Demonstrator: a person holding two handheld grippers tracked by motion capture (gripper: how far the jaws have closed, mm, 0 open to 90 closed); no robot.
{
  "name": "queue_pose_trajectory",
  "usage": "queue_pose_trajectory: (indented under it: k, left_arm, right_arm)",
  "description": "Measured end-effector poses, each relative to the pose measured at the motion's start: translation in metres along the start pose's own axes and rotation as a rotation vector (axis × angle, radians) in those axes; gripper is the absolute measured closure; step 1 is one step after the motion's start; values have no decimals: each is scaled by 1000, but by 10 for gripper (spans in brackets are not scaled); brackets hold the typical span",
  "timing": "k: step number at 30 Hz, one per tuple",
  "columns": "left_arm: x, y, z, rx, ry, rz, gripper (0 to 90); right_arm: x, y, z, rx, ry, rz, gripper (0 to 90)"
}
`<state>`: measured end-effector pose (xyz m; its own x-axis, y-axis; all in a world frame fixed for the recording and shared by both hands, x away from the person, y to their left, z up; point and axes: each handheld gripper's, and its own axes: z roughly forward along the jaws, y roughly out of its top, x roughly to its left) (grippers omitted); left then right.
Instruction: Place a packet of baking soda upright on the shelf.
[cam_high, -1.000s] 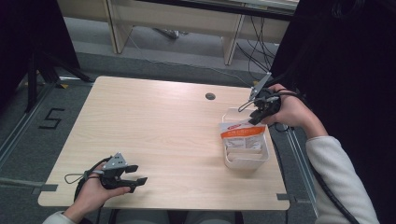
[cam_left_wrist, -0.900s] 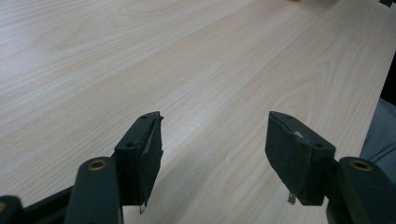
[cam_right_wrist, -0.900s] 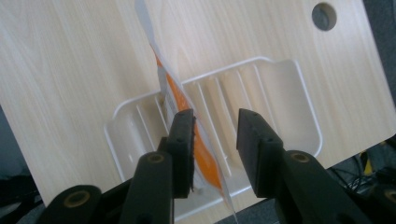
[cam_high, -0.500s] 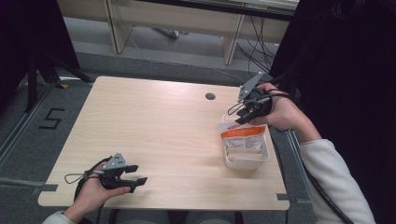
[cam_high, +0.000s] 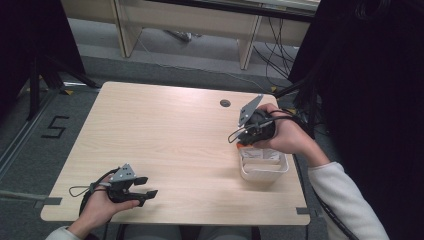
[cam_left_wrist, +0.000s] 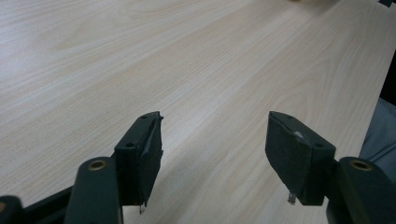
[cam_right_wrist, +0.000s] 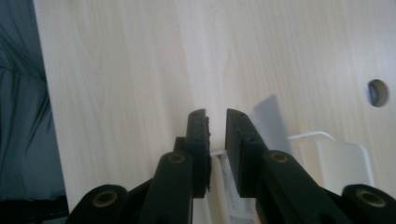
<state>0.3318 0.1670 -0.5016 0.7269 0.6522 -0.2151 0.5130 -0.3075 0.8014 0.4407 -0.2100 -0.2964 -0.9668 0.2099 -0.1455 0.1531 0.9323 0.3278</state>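
The right hand-held gripper (cam_high: 239, 138) hovers over the far end of the white tray (cam_high: 265, 173), its jaws having just been closing to a narrow gap; in the right gripper view (cam_right_wrist: 215, 122) that gap stands above the tray's rim (cam_right_wrist: 327, 136) with nothing pinched between the pads. The tray sits near the bench's (cam_high: 165, 135) right edge, holding a white and orange packet (cam_high: 260, 153). A round cable hole (cam_high: 225, 103) lies beyond it. The left hand-held gripper (cam_high: 145, 189) rests at the near left corner, jaws wide apart and empty over bare wood (cam_left_wrist: 215, 140).
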Motion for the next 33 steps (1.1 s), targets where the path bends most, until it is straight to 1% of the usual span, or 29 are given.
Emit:
queue_pose_trajectory:
  k: [2, 3, 4, 6, 7, 8, 9, 10, 11, 12, 14, 15, 16, 17, 18, 20, 22, 23, 24, 25, 28, 32, 33]
  left_arm:
    - [0, 0, 0, 2, 0, 2, 358]
    - [0, 0, 0, 2, 0, 2, 358]
    - [0, 0, 0, 4, 0, 7, 358]
    - [0, 0, 0, 1, 1, 2, 358]
    - [0, 0, 0, 3, 7, 9, 358]
    - [0, 0, -1, 3, 6, 17, 358]
    - [1, 0, -1, 3, 5, 22, 358]
    - [0, 0, 0, 4, 3, 19, 358]
    - [0, 0, 0, 6, 2, 19, 358]
    - [0, 0, 0, 5, 2, 19, 358]
    - [1, 0, 0, 5, 2, 21, 358]
    - [1, 0, -1, 5, 3, 21, 358]
    - [1, 0, -1, 6, 5, 22, 358]
    - [1, 0, 0, 3, 3, 18, 358]
    - [0, 0, 0, 1, 2, 16, 358]
    - [1, 0, 0, 5, 2, 20, 357]
    - [1, 0, -1, 5, 2, 21, 357]
    - [1, 0, -1, 5, 5, 20, 357]
    - [1, 0, 0, 5, 2, 20, 358]
    - [1, 0, 0, 6, 3, 21, 357]
    - [1, 0, 0, 6, 3, 21, 357]
    - [0, 0, -1, 4, 5, 22, 357]
    - [1, 0, -1, 5, 3, 22, 357]
  right_arm:
    - [6, 0, 8, -8, 16, -1, 795]
    - [8, -1, 12, -20, 25, -22, 794]
    - [11, -2, 16, -39, 28, -21, 788]
    - [18, -4, 23, -58, 31, 6, 760]
    - [25, -7, 29, -76, 44, 56, 748]
    - [29, -9, 36, -102, 46, 52, 732]
    - [35, -12, 41, -96, 59, 81, 727]
    - [39, -15, 47, -99, 62, 86, 716]
    - [43, -17, 55, -107, 78, 68, 708]
    - [48, -20, 60, -104, 81, 102, 707]
    - [56, -25, 72, -108, 100, 129, 702]
    - [58, -27, 78, -119, 110, 114, 699]
    - [63, -30, 81, -115, 119, 143, 690]
    - [66, -33, 86, -119, 124, 154, 680]
    - [67, -34, 89, -130, 127, 143, 674]
    - [72, -39, 94, -152, 125, 171, 668]
    - [75, -42, 96, -165, 121, 187, 665]
    - [75, -43, 98, -180, 116, 187, 664]
    - [79, -45, 99, -180, 123, 220, 661]
    - [79, -46, 101, -190, 114, 214, 658]
    - [85, -50, 108, -213, 107, 238, 650]
    - [92, -55, 117, -228, 108, 266, 646]
    - [94, -57, 120, -247, 108, 270, 644]
